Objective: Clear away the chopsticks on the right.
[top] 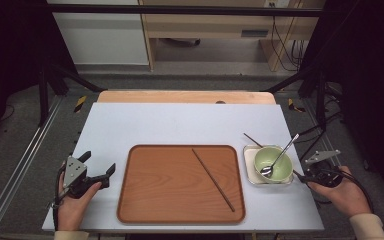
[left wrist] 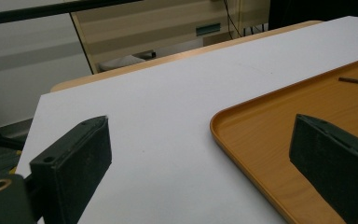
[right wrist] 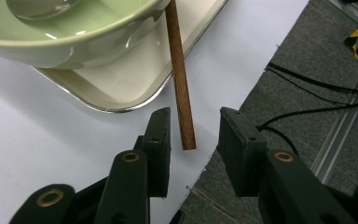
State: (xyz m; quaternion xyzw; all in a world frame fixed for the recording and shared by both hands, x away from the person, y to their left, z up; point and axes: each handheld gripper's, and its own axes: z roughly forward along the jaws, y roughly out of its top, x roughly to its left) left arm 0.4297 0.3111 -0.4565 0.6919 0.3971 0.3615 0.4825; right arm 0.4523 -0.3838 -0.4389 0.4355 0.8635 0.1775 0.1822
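Observation:
A pale green bowl (top: pixel 281 170) (right wrist: pixel 74 42) with a metal spoon (top: pixel 280 155) (right wrist: pixel 37 7) in it stands on a small white square plate (top: pixel 249 151) (right wrist: pixel 135 79) to the right of a brown wooden tray (top: pixel 155 200) (left wrist: pixel 270 140). One brown chopstick (top: pixel 212 179) lies slantwise on the tray. A second chopstick (top: pixel 252 139) (right wrist: pixel 179 70) runs under the bowl, its near end jutting off the plate. My right gripper (top: pixel 302 175) (right wrist: pixel 196 119) is open with that end between its jaws, a gap showing on the right side. My left gripper (top: pixel 107 175) (left wrist: pixel 203 126) rests open and empty left of the tray.
The white tabletop (top: pixel 180 125) (left wrist: pixel 158 116) ends just right of the right gripper, with grey floor and black cables (right wrist: pixel 307 79) beyond. A wooden board edge (top: pixel 185 96) runs along the far side. Dark frame legs stand at both back corners.

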